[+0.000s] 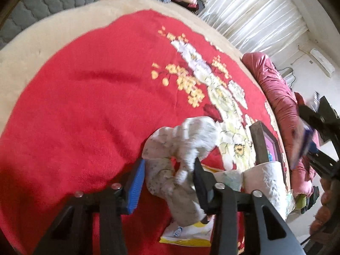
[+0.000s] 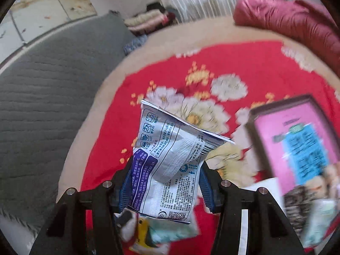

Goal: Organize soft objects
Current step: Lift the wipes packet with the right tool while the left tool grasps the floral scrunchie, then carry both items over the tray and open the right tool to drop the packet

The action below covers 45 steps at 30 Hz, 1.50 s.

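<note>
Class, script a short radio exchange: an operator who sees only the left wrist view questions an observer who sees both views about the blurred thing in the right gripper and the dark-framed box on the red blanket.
Operator: My view shows the right gripper only as a blur. What is in it?
Observer: The right gripper is shut on a crumpled white and purple plastic packet printed with small text and a barcode.
Operator: I see the box nearly edge-on. What covers its face?
Observer: The box has a pink face with a large blue label; its print is too blurred to read.
</note>
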### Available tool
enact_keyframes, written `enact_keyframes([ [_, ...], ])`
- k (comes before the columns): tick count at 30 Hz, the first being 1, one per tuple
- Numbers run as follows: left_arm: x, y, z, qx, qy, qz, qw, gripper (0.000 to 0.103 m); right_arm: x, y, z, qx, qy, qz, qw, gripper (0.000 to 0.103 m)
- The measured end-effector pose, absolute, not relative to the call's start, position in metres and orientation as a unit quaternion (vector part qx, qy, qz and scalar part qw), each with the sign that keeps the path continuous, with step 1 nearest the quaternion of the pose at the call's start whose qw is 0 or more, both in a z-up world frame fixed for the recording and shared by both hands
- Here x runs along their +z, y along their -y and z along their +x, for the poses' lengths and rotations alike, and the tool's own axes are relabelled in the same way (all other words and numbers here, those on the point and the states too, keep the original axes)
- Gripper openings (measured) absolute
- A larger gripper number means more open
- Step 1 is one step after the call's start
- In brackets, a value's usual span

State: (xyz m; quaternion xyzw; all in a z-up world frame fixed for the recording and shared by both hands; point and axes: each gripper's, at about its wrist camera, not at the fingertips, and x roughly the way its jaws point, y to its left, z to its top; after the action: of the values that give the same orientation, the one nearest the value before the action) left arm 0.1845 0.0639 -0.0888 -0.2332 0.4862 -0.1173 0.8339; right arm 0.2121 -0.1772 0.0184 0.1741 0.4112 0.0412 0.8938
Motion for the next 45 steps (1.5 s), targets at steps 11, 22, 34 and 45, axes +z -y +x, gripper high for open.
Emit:
enact_keyframes([
  [11,-0.074,-0.045,0.169,-0.130,-0.466,-0.203,0.851,0.013,0.041,0.263,0.127,-0.006,-0.364,0.207,0.908,0.056],
  [22,-0.085,-0.041,0.163,-0.147,-0.472,-0.204,0.845,0.002,0.038,0.298,0.089,-0.012,-0.342,0.250,0.906,0.056],
  [34,-0.020,-0.023,0.140,-0.200,-0.377,-0.207,0.880,0.002,0.033,0.334,0.068,-0.034,-0.312,0.278,0.908,0.056],
  [45,0.031,0.069,0.116,-0.275,-0.355,-0.158,0.879,0.002,0.042,0.385,0.042,-0.079,-0.273,0.267,0.921,0.056],
])
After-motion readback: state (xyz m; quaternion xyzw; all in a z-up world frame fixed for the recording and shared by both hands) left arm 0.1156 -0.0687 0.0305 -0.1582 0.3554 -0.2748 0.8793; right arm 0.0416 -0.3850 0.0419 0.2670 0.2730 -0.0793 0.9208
